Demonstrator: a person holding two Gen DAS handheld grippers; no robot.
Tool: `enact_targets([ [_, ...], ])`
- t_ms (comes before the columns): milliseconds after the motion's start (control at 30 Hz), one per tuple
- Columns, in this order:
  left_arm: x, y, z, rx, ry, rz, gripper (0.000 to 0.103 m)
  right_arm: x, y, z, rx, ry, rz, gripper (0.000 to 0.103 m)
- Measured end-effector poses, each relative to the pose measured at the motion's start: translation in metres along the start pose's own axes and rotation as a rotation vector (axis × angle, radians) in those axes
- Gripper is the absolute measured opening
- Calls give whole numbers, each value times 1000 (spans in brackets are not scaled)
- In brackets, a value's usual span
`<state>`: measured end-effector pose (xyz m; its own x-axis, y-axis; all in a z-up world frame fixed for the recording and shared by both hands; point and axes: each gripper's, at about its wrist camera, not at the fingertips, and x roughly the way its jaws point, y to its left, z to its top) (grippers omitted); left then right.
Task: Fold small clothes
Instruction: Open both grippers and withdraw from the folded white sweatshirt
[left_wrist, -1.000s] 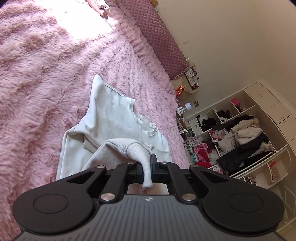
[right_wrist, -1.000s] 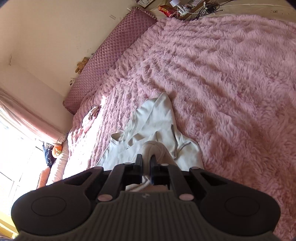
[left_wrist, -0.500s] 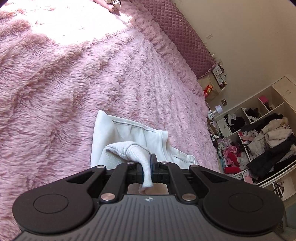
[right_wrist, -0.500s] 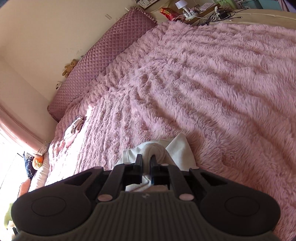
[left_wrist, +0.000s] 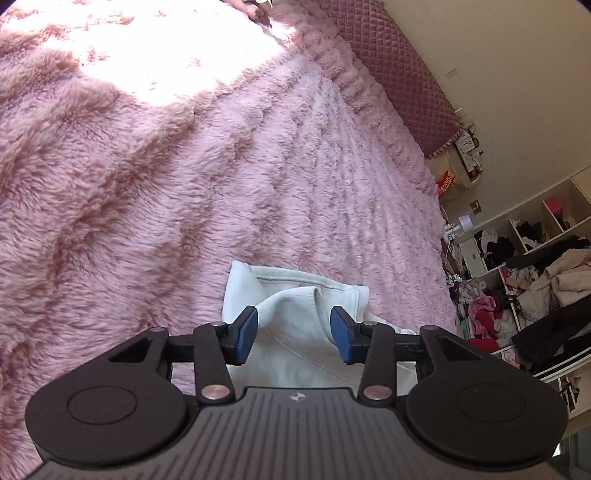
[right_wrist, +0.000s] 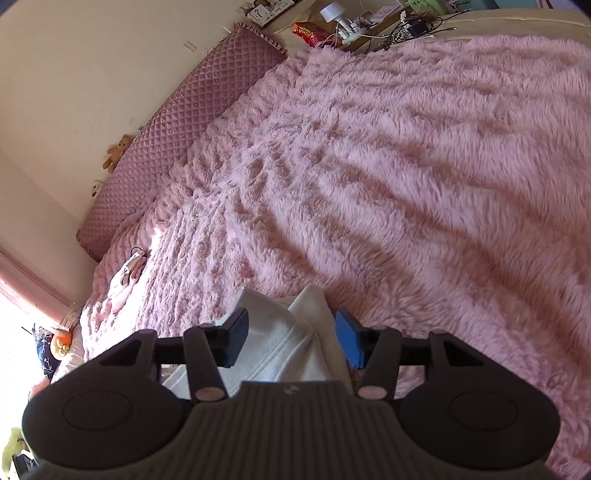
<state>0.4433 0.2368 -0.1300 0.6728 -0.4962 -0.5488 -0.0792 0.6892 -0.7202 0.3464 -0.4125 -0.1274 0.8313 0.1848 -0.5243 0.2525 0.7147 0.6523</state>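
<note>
A small white garment (left_wrist: 295, 317) lies folded over on the fluffy pink blanket (left_wrist: 147, 184), just below both grippers. My left gripper (left_wrist: 293, 334) hovers over its folded edge with jaws opening; the cloth lies between the blue pads (left_wrist: 247, 332) but they do not press on it. In the right wrist view the same white garment (right_wrist: 284, 332) shows between the fingers of my right gripper (right_wrist: 291, 341), whose jaws are also opening, with the fabric loose below them. Most of the garment is hidden under the gripper bodies.
A quilted mauve headboard cushion (left_wrist: 399, 74) runs along the wall. Open shelves stuffed with clothes (left_wrist: 535, 288) stand beyond the bed's far side. A bedside surface with a snack bag and cables (right_wrist: 354, 26) sits at the bed's corner. A small pink item (right_wrist: 127, 275) lies near the window.
Both grippers carried the garment's edge forward over itself, then let go: jaws that were shut on white fabric now stand apart, and the cloth lies folded on the blanket.
</note>
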Motion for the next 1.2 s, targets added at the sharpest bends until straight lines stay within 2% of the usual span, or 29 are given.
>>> enact_targets([
  [33,-10,-2,-1,12,-22,0,61,-10,-1,-3,-29,4,9,50],
  [67,-18,-2,-4,16,-26,-2,66,-20,-1,-8,-63,7,10,50],
  [167,-43,0,-26,70,-17,-1,66,-53,0,-29,-197,21,3,50],
  [333,-88,9,-91,230,-13,27,66,-94,-7,-68,-402,86,-10,52],
  [400,-101,19,-113,248,0,13,66,-104,-15,-78,-423,103,-16,55],
  [500,-109,32,-133,222,51,-28,66,-110,-27,-87,-415,113,-35,56],
  [733,-101,36,-138,215,64,-5,66,-97,-27,-97,-414,140,-18,55],
  [767,-98,35,-139,214,65,-2,66,-93,-26,-98,-415,153,-17,53],
  [833,-91,34,-138,215,68,5,67,-85,-24,-101,-412,182,-18,39],
  [900,-85,31,-138,230,72,5,66,-81,-21,-104,-428,194,-23,9],
  [933,-83,29,-140,249,74,-3,66,-81,-19,-105,-438,197,-31,8],
  [1000,-82,21,-144,318,65,-6,41,-82,-17,-105,-457,191,-38,3],
  [1033,-85,14,-147,369,46,15,6,-84,-15,-105,-464,183,-46,3],
  [1067,-89,10,-148,390,17,31,5,-88,-13,-104,-470,166,-53,2],
  [1133,-102,10,-149,387,-46,9,5,-101,-10,-100,-473,111,-59,1],
  [1200,-105,15,-148,384,-41,27,5,-107,-15,-96,-461,103,-56,0],
])
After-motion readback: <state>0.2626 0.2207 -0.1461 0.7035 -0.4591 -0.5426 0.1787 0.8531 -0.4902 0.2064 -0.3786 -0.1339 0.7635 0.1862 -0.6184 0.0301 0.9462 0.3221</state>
